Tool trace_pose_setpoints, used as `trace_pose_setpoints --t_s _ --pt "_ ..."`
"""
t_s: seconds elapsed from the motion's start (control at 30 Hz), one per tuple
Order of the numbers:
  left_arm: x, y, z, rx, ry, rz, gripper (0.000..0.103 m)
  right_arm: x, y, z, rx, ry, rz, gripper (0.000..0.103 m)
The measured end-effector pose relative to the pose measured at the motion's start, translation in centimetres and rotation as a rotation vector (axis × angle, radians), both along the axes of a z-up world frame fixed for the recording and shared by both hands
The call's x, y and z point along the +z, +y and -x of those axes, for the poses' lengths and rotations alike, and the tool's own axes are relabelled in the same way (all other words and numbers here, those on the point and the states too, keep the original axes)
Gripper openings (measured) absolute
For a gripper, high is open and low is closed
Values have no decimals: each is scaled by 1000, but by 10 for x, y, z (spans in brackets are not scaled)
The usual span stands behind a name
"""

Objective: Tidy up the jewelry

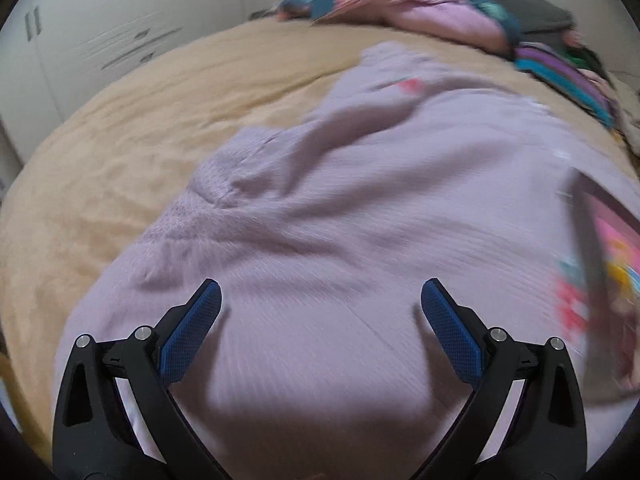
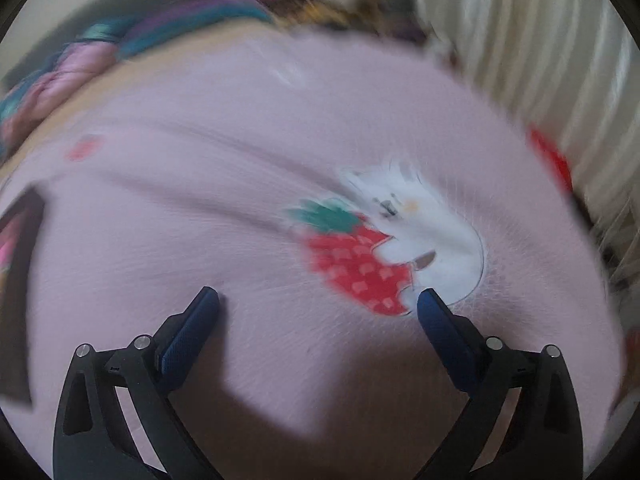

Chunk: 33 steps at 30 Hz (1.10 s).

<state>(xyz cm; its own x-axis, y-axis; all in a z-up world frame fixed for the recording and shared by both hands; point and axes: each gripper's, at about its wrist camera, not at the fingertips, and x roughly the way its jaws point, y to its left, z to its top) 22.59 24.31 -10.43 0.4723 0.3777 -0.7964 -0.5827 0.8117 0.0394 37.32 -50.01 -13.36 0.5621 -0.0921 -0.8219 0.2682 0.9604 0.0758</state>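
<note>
Jewelry cannot be made out in either blurred view, so I judge this an approach step: the next move calls for finding the pieces. Both the left gripper [image 1: 320, 300] and right gripper [image 2: 318, 304] hang with jaws spread and empty over a soft, ribbed lilac blanket [image 1: 360, 200] with a strawberry print [image 2: 356, 264], on the bed's tan cover [image 1: 140, 120].

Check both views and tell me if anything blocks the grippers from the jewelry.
No jewelry can be made out; both views are blurred. The open left gripper and open right gripper face only bare pink blanket. A dark-framed box lies right of the left gripper, its contents unreadable.
</note>
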Motion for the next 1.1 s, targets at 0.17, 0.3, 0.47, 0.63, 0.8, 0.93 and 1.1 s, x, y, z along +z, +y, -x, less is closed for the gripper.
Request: trace_pose_setpoints --t_s 0.17,0.3,0.47,0.63,0.8,0.93,1.1 --pt "-14 7 0 22 4 -21 95 2 12 9 10 -40 89 99" --pt "-15 10 2 22 -1 -13 95 3 10 12 9 -49 76 99" --pt "-14 10 1 21 1 -12 95 3 10 10 10 -49 77 99" --pt "-10 7 -2 21 3 -16 95 4 11 9 10 -48 77 99" --pt "-12 7 -2 21 4 -18 95 4 12 8 10 -49 75 99" --pt "-12 7 -1 21 3 -17 95 4 12 8 10 -49 76 99" --pt "-11 7 -2 21 4 -17 95 4 12 8 10 -48 76 99"
